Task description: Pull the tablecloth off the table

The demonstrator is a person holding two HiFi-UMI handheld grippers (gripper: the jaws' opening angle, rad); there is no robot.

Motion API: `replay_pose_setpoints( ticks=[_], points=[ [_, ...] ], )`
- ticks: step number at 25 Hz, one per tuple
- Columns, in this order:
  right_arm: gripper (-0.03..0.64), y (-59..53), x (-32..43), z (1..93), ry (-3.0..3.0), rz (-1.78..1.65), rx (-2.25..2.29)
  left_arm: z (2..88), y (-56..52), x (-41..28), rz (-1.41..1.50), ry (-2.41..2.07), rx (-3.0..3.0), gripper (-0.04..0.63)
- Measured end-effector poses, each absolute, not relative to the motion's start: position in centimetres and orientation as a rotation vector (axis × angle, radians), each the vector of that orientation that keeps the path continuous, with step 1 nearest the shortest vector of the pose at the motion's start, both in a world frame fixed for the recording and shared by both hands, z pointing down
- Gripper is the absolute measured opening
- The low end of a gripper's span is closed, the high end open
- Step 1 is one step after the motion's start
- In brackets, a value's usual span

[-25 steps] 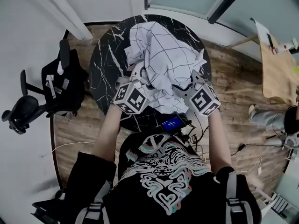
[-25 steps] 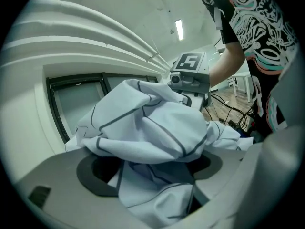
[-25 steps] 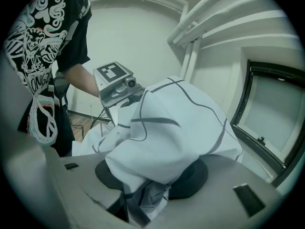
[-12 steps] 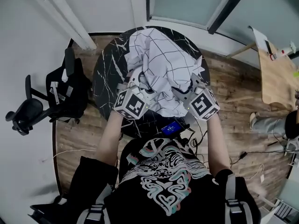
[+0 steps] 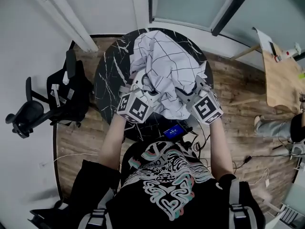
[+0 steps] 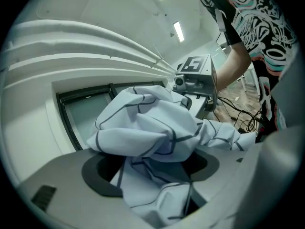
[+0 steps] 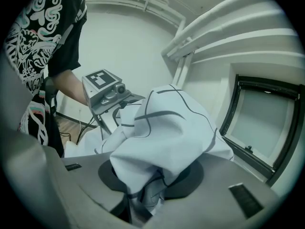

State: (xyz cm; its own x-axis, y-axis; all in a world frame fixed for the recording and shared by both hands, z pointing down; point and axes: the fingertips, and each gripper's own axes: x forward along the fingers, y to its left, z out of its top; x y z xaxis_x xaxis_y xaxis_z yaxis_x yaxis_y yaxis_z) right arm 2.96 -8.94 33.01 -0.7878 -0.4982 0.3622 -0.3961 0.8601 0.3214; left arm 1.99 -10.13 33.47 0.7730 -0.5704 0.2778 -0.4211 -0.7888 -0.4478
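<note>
2 grippers (image 5: 143,82) (image 5: 193,87), jaws just closing, pinch 1 tablecloth (image 5: 162,61) over 1 table (image 5: 107,75).

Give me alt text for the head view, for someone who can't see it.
Seen from above, a person holds a crumpled white grid-patterned tablecloth bunched over a round black marble table. It is gripped by the left gripper and right gripper, whose jaws have just been closing on it. A black office chair stands at left.
</note>
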Motion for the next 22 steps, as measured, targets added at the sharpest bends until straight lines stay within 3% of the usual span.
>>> replay_pose_setpoints(
  ticks=[22],
  points=[
    [0.135, -9.74, 2.73, 33.0, -2.638, -0.26, 0.745, 33.59, -10.51, 1.58, -0.557, 0.813, -2.622, 0.348]
  ],
)
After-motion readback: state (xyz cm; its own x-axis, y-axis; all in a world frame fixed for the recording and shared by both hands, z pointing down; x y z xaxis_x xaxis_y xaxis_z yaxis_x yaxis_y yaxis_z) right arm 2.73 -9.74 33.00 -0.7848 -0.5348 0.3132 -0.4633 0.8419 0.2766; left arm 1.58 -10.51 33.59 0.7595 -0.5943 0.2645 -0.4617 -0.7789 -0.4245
